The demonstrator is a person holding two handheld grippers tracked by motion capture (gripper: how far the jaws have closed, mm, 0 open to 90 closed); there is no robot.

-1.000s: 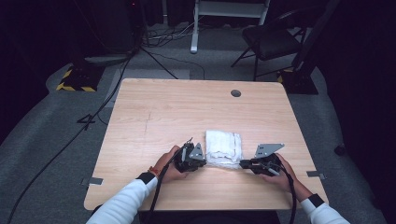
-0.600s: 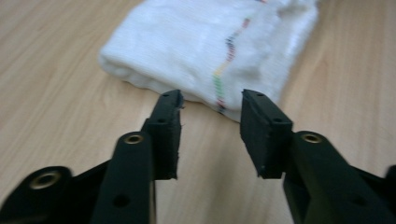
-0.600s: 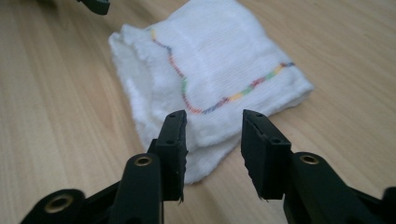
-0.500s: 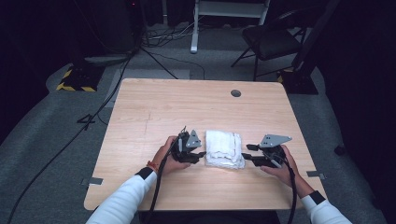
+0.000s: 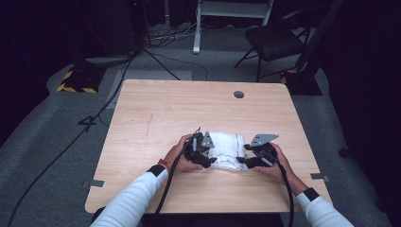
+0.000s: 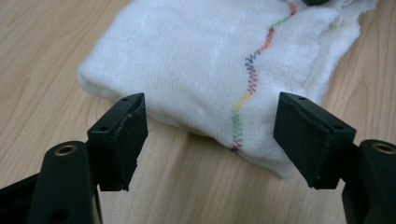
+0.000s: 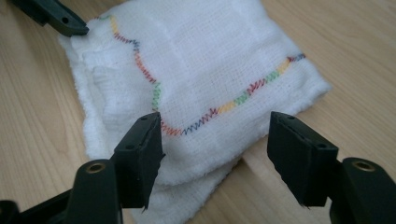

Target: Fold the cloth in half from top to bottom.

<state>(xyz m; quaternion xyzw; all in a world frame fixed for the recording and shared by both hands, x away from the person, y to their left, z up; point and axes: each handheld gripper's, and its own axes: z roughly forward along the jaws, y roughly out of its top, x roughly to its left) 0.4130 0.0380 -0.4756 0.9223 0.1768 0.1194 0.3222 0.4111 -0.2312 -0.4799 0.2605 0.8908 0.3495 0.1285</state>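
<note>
- while both hands rest near the table's point(image 5: 142, 118) front edge, folded white cloth point(image 5: 227, 150) lies between them
- left gripper point(image 6: 210, 135): jaws wide, nothing held, just short of cloth's fold
- right gripper point(image 7: 215, 151): jaws wide, over cloth's corner w/ rainbow stitching point(image 7: 224, 108), not clamped

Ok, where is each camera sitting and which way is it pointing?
High view: above the near side, looking forward and down at the table; forearms, left gripper and right gripper flank the folded white cloth.
Left gripper view: rides the left gripper, open jaws facing the cloth.
Right gripper view: rides the right gripper, jaws open.
Both gripper views share the cloth's rainbow stitching.
</note>
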